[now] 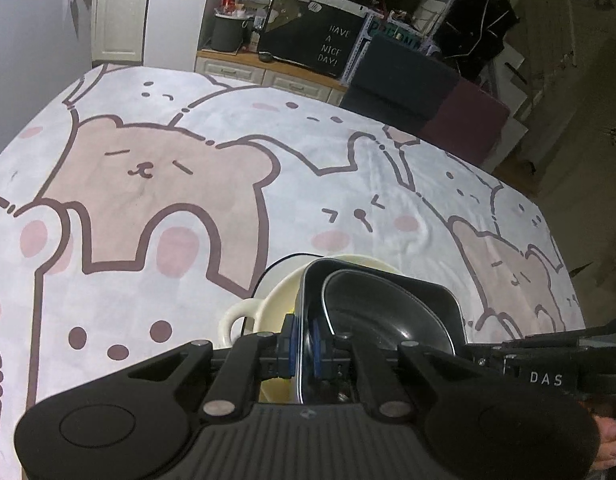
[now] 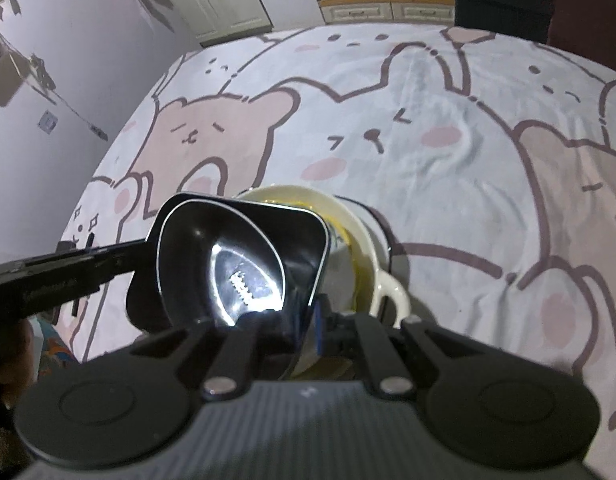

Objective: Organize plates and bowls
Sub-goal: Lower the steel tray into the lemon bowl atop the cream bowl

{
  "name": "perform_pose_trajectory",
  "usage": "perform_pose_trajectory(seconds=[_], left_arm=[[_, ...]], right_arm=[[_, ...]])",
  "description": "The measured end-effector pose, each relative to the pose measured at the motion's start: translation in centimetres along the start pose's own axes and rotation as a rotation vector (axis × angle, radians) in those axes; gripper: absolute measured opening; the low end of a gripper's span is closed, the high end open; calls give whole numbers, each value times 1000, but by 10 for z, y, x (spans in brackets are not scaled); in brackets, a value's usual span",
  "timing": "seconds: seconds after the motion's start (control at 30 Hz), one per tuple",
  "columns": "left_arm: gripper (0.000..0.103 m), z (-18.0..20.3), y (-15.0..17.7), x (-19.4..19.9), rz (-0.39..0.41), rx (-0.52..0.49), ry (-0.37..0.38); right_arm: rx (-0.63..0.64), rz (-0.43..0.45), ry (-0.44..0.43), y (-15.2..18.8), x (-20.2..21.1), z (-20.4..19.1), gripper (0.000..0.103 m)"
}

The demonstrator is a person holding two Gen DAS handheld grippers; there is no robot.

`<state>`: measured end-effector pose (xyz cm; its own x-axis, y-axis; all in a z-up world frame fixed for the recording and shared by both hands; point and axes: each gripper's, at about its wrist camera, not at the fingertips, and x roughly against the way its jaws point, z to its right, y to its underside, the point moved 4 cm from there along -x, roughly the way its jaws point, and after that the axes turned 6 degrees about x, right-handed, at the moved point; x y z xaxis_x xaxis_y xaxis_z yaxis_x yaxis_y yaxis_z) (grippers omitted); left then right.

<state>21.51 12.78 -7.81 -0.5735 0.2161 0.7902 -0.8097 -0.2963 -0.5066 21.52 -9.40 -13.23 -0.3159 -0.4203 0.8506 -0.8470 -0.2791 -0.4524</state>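
Left wrist view first: the left gripper (image 1: 304, 350) is pinched tight on the near rim of a black square dish (image 1: 439, 300), blue pads (image 1: 290, 340) either side of the edge. Nested inside that dish sits a black rounded bowl (image 1: 387, 312), and both sit in a cream bowl (image 1: 276, 300) with a loop handle (image 1: 236, 316) sticking out to the left of the gripper. A bare foot (image 1: 607, 440) peeks in at the lower right corner.

Right wrist view shows the same stack from the other side. The right gripper (image 2: 308, 328) is clamped on the opposite rim of the black square dish (image 2: 300, 240), with the cream bowl (image 2: 347, 216) just beyond and to its right. The left gripper (image 2: 48, 276) reaches in from the left edge, holding the far side of the dish. A bright glare spot sits in the rounded bowl (image 2: 248, 268).

Under and beyond everything is a cloth with pink bears and bunnies (image 2: 427, 140). Past it, cream cabinets (image 1: 120, 12) and a black sign reading "HAVE A NICE DAY!" (image 1: 333, 46).
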Motion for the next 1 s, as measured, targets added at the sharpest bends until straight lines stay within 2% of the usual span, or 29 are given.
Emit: perform_pose_trajectory(seconds=[0.4, 1.0], left_arm=[[7, 2, -1, -9, -22, -4, 22], [7, 2, 0, -22, -41, -6, 10]], right_arm=[[-5, -18, 25, -2, -6, 3, 9], [2, -24, 46, -3, -12, 4, 9]])
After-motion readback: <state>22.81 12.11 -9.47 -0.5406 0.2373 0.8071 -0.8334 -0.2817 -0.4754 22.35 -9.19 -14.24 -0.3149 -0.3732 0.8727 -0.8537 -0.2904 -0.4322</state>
